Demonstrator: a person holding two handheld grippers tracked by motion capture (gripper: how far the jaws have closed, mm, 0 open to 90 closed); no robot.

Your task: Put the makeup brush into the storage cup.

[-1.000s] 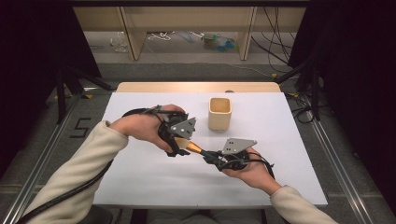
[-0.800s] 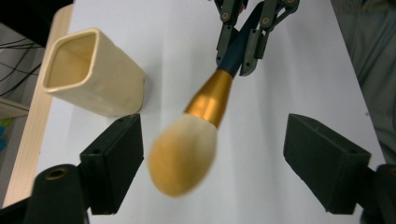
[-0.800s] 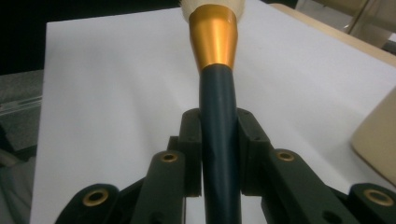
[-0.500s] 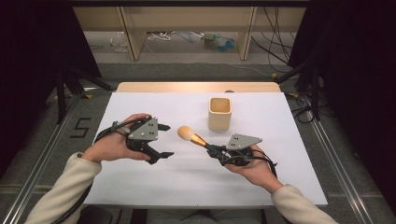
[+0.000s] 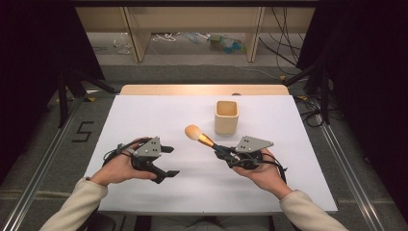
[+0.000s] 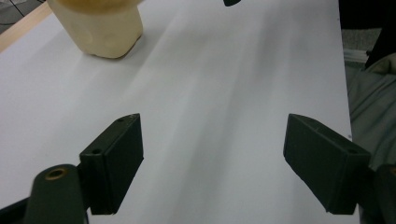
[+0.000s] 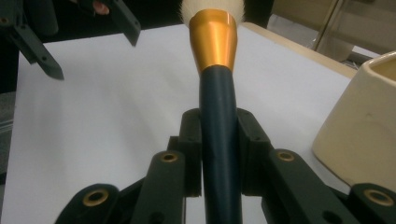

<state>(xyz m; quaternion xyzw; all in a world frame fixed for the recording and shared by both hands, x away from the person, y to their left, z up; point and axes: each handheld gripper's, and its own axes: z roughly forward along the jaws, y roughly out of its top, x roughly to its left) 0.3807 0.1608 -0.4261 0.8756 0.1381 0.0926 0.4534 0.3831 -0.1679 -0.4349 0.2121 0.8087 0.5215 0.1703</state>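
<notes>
Left gripper (image 5: pixel 166 161) drawn back empty, right gripper (image 5: pixel 226 155) clamping brush (image 5: pixel 204 138)

1. High view: fixed above the near edge of the table (image 5: pixel 144 110), facing forward and down.
2. Left gripper view: close above the tabletop, facing the cup (image 6: pixel 100 28).
3. Right gripper view: close, sharing that cup (image 7: pixel 359 130).

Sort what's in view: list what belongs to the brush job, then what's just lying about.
In the job:
makeup brush, clamped in the right gripper
cream cup
left gripper, open and empty

Lying about:
clutter on the floor beyond the table
cables
</notes>
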